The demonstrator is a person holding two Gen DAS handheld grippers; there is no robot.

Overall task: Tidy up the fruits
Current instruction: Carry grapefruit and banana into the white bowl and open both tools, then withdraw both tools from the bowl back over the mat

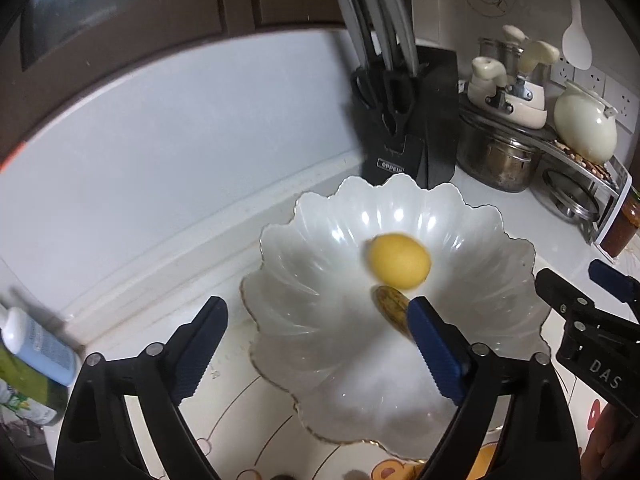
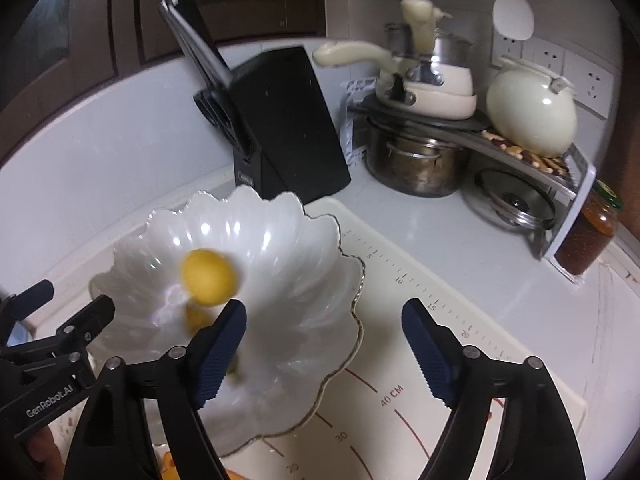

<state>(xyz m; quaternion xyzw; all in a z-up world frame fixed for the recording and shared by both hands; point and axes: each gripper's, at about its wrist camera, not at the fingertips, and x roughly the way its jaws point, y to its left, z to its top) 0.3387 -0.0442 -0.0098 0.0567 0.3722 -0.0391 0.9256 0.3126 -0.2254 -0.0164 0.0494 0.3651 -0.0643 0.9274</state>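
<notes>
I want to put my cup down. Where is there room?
Bare mat lies right of the white bowl, up to the pot rack. Counter between knife block and steel pot is narrow. The back corner is crowded.

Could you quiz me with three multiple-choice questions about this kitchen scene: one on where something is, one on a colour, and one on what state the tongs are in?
1. Where is the yellow fruit?
A. on the rack
B. in the white bowl
C. in the steel pot

2. What colour is the knife block?
A. black
B. red
C. white

3. How are the left tongs set?
A. shut on the fruit
B. shut on the bowl's rim
C. open, holding nothing

Answers:
1 B: the yellow fruit shows against the inside of the white bowl.
2 A: the knife block behind the bowl is black.
3 C: the left tongs are spread wide with nothing between them.
</notes>
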